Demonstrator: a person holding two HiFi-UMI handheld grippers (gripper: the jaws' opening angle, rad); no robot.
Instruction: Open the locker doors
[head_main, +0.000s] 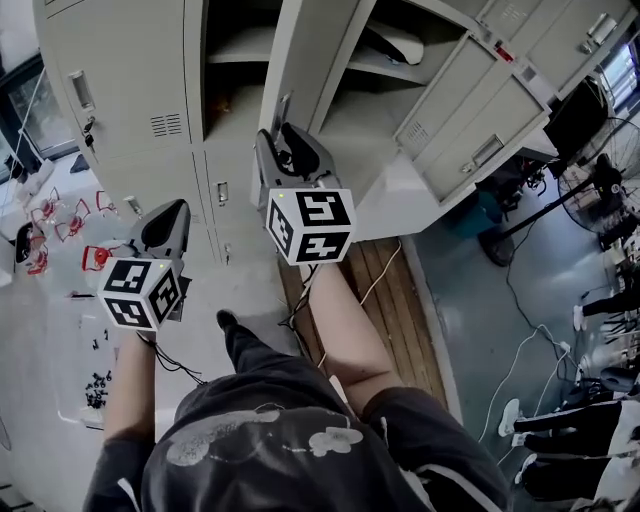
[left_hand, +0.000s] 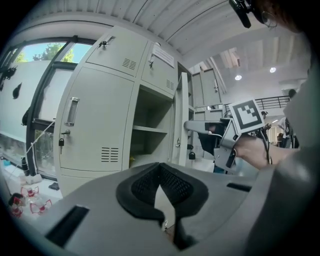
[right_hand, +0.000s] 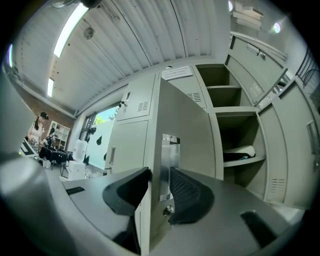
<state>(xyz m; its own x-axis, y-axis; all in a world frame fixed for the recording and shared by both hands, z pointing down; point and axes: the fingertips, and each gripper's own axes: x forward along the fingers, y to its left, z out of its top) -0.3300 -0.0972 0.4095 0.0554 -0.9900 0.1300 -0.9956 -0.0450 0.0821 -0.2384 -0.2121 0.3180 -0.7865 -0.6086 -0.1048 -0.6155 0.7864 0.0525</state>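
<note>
Locker bank (head_main: 120, 60) ahead | right tool (right_hand: 159, 189) pinching the swung-out locker door (right_hand: 187, 130) at its latch plate (right_hand: 169, 150) | left tool (left_hand: 161, 190) closed, empty | next, I'd say: release, grab closed door (left_hand: 95, 125)

The head view is evenly and fairly brightly lit, with the pale lockers (head_main: 120, 120) flat and shadow only inside the open compartments and softly on the floor (head_main: 60, 340) beneath the person. In the left gripper view a window (left_hand: 50, 52) at the left burns close to white, and small ceiling spots (left_hand: 238, 77) glare at the right. The right gripper view is lit by a long ceiling strip (right_hand: 67, 30) that is bright and slightly flared, and the metal plate (right_hand: 169, 160) on the locker door (right_hand: 190, 125) shows a dull sheen. Both gripper views bow straight lines hard and fall to black corners, and the nearest foreground is soft.
</note>
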